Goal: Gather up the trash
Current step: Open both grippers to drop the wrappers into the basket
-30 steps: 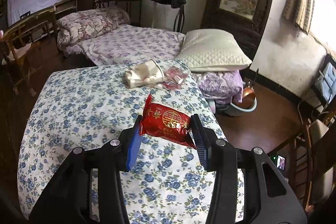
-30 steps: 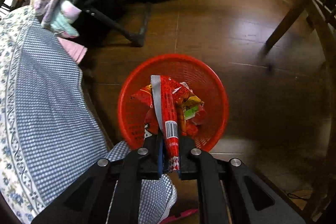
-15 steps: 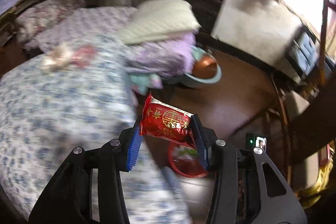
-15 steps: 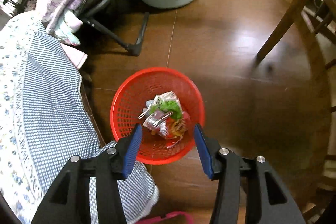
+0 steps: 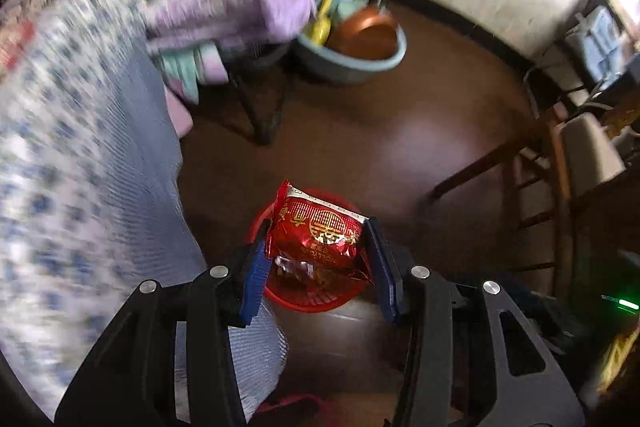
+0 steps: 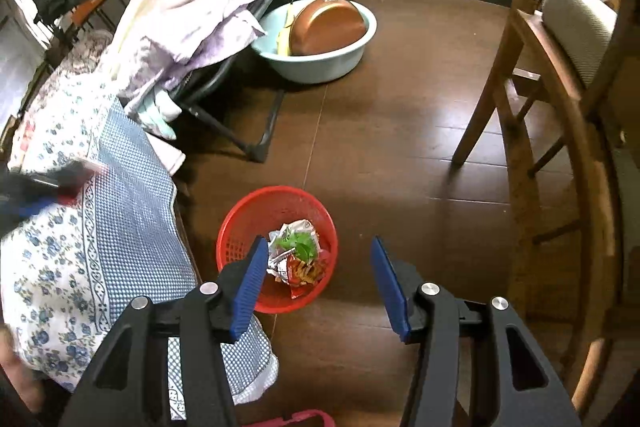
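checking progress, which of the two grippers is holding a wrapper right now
The left gripper: its blue pads pinch a red snack wrapper above the red basket. The right gripper is open and empty.

Red foil snack wrapper (image 5: pixel 320 235): glossy, crinkled, gold print.
Round red plastic mesh basket (image 6: pixel 244 227): perforated wall, slight sheen; shiny crumpled foil wrappers (image 6: pixel 298 255) inside.
Dark brown wooden floor (image 6: pixel 400 131): polished, reflective planks.
Blue-flowered cotton bedspread (image 6: pixel 60 267): matt cloth.
Pale blue plastic basin (image 6: pixel 320 65): smooth.
Copper-coloured pan (image 6: pixel 326 27): satin metal.
Wooden chair (image 6: pixel 516 75): varnished.
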{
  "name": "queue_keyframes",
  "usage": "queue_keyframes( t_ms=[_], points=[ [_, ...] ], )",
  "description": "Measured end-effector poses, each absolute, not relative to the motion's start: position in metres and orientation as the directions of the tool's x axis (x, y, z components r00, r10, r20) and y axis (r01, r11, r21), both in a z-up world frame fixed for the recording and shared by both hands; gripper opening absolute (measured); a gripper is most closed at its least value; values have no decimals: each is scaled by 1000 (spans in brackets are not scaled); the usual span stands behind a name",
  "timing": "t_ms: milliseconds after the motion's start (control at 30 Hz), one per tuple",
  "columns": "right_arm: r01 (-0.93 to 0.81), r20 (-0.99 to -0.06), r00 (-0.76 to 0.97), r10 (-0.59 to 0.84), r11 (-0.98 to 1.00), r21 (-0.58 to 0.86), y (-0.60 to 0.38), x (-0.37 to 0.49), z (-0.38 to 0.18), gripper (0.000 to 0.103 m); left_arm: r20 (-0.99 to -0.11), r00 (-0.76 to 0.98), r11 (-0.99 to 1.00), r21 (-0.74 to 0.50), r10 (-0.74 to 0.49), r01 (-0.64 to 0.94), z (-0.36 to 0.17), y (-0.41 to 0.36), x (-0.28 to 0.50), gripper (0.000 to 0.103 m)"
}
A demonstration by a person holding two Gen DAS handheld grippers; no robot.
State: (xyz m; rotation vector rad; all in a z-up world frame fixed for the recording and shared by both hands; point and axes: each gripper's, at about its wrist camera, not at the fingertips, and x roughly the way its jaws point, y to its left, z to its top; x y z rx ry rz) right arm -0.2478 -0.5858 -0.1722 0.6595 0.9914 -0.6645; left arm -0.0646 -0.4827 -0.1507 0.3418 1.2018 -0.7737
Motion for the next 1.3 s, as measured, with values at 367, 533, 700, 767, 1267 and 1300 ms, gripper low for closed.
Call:
queue_keyframes(
  t_ms=[367,533,700,767,1267,1300],
  points=[
    [731,-935,337,-107,656,188,-579,-227,-225,55,-975,61,723,-115,-213,681,-270,-504,-49,46],
    [720,-945,318,-82,670,184,-570,-213,-242,55,-985,21,711,-108,-170,694,-296,-507,-48,49],
    [720,-949,304,-89,674,167,-569,-210,-245,55,-985,9,711,-119,-173,694,-301,-510,-46,58],
    [724,-950,296,-98,672,156,-571,-212,-243,55,-985,22,711,-109,-172,695,-299,-511,-47,73],
    [737,-946,293,-140,663,130,-578,-224,-221,55,-978,15,717,-141,-206,683,-284,-511,-47,80],
    [737,-945,294,-143,663,129,-578,-224,-220,55,-977,15,715,-144,-211,684,-281,-511,-48,80]
  ],
)
